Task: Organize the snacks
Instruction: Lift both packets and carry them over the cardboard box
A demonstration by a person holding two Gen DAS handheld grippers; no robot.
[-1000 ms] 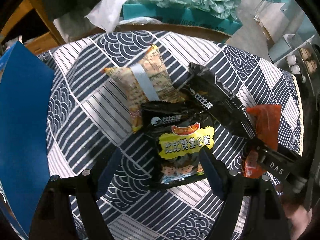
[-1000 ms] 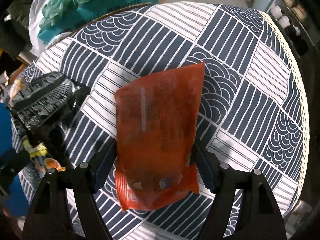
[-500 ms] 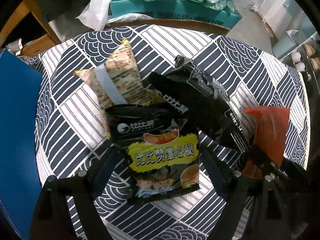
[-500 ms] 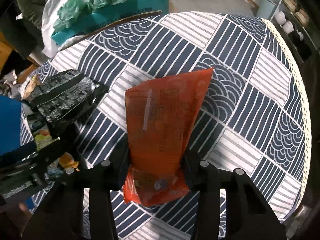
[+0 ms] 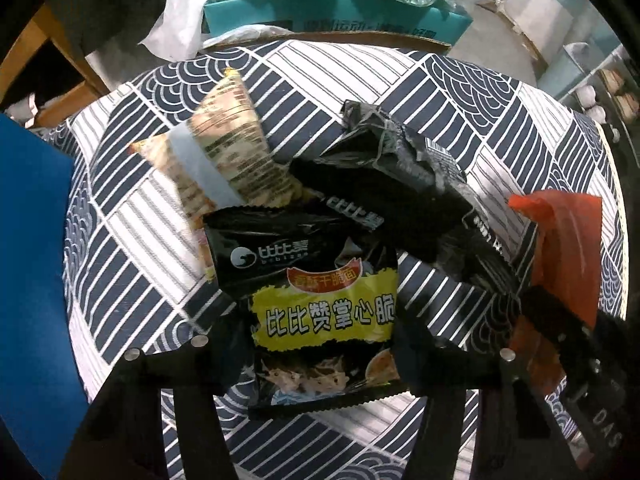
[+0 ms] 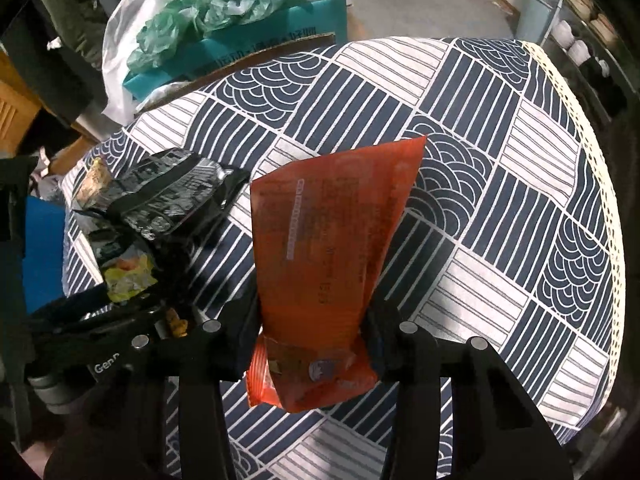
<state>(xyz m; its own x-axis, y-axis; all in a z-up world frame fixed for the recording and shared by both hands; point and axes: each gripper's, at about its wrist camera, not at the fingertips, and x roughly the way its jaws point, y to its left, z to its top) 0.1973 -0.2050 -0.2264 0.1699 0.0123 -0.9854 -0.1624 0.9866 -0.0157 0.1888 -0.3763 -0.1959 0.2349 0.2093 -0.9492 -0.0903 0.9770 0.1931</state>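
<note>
My left gripper [image 5: 316, 344] is shut on a black noodle-snack packet with a yellow label [image 5: 316, 296] and holds it above the table. Behind it lie a beige packet [image 5: 224, 160] and another black packet [image 5: 404, 184], also in the right wrist view [image 6: 168, 196]. My right gripper [image 6: 312, 340] is shut on an orange packet [image 6: 332, 232], squeezed and lifted off the cloth; it also shows in the left wrist view [image 5: 568, 240].
A round table with a navy and white patterned cloth [image 6: 500, 184]. A blue flat object [image 5: 28, 280] stands at the left. A teal box with green plastic bags [image 5: 340, 4] sits beyond the far edge. The left gripper's body [image 6: 92, 328] is near the right one.
Both grippers closed on their packets and lifted them. The yellow-label packet came off the pile and the orange packet rose off the cloth and folded between the fingers.
</note>
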